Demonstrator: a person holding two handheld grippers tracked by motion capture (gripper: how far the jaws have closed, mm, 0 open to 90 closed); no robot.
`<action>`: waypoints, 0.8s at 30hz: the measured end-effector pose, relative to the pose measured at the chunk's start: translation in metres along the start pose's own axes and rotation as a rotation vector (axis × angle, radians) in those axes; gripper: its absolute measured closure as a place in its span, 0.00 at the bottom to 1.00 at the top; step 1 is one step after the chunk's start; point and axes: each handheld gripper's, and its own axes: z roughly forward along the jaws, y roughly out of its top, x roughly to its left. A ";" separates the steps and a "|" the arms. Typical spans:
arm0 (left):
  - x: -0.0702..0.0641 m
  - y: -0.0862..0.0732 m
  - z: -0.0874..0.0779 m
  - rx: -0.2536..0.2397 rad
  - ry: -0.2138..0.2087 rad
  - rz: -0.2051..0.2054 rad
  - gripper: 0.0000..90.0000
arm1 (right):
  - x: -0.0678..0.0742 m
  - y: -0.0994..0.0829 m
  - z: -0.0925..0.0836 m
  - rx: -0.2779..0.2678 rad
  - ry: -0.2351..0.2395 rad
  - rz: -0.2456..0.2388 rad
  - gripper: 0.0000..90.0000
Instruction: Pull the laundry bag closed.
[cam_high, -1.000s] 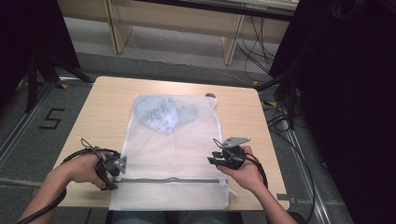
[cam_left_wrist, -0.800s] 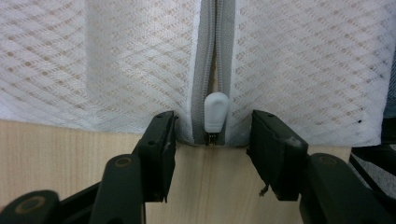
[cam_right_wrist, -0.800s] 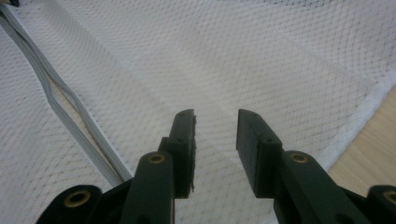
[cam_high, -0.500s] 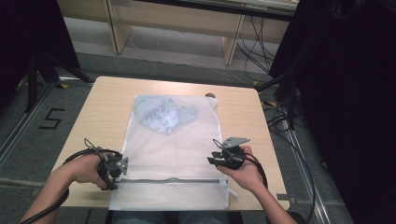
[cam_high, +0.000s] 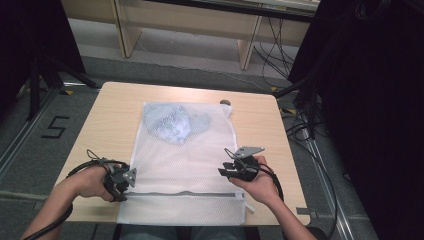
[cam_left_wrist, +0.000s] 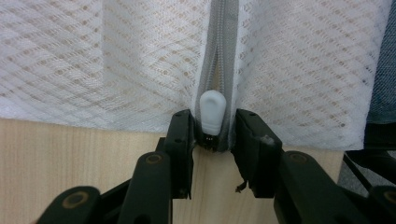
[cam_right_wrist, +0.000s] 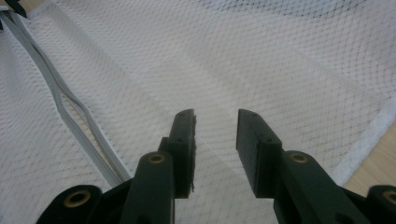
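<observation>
Black left gripper (cam_left_wrist: 214, 135) w/ brass screws, grey plate on right gripper (cam_high: 239, 170), black cables, bare forearms

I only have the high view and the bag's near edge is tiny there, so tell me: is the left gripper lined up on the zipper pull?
Observer: Yes. In the left gripper view the white zipper pull stands between the jaws of the left gripper, which have just been closing.
Operator: Pressing on it already?
Observer: Seemingly not; a slim gap shows on each side.
Operator: And the right gripper?
Observer: Open above the mesh bag, nothing between its jaws.
</observation>
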 end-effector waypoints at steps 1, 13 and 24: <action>0.000 -0.001 0.000 -0.004 0.003 0.004 0.74 | 0.001 0.001 -0.001 0.019 0.008 0.016 0.76; -0.004 -0.009 -0.001 -0.059 0.014 -0.009 0.81 | 0.004 0.007 -0.003 0.026 0.023 0.000 0.76; -0.005 -0.016 -0.001 -0.107 0.022 -0.058 0.82 | 0.021 0.025 0.011 0.023 0.078 -0.025 0.77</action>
